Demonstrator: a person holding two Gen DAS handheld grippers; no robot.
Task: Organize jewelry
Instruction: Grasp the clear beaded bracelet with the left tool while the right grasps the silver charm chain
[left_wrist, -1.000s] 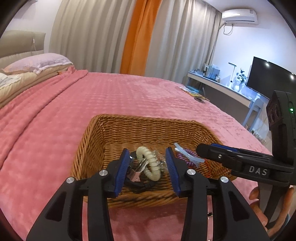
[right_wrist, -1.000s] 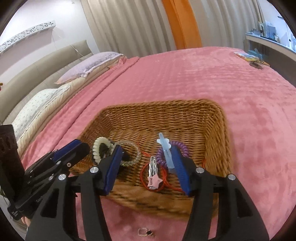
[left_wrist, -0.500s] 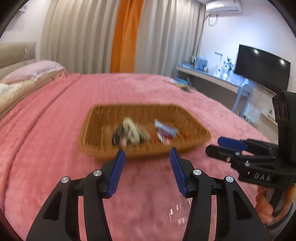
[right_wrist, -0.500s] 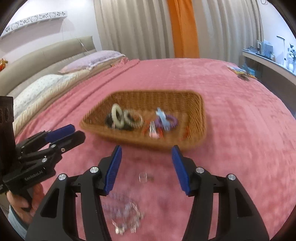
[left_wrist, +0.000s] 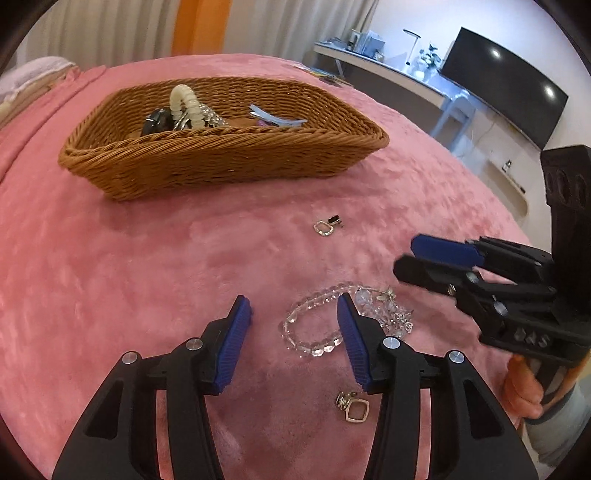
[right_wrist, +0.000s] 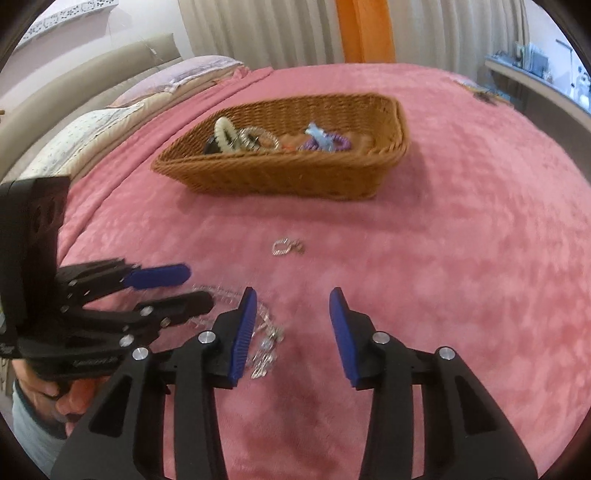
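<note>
A wicker basket (left_wrist: 236, 162) (right_wrist: 266, 177) on the pink bedspread holds a cream coil bracelet (left_wrist: 184, 105), a black item, hair clips and a purple coil tie (right_wrist: 332, 142). A clear bead bracelet (left_wrist: 314, 343) and crystal jewelry (left_wrist: 391, 314) lie on the spread just beyond my open, empty left gripper (left_wrist: 293, 308). One small earring (left_wrist: 327, 226) (right_wrist: 286, 246) lies nearer the basket, another (left_wrist: 352, 406) under the left fingers. My right gripper (right_wrist: 291, 302) (left_wrist: 424, 258) is open and empty, right of the crystal pile (right_wrist: 264, 343).
Pillows and a headboard (right_wrist: 110, 99) are at the left. A desk with a lamp and a TV (left_wrist: 506, 92) stand beyond the bed's right edge. Curtains hang at the back.
Both grippers have pulled back from over the basket and dropped low over the bedspread near the loose bracelet and earrings. Both stay open and empty.
</note>
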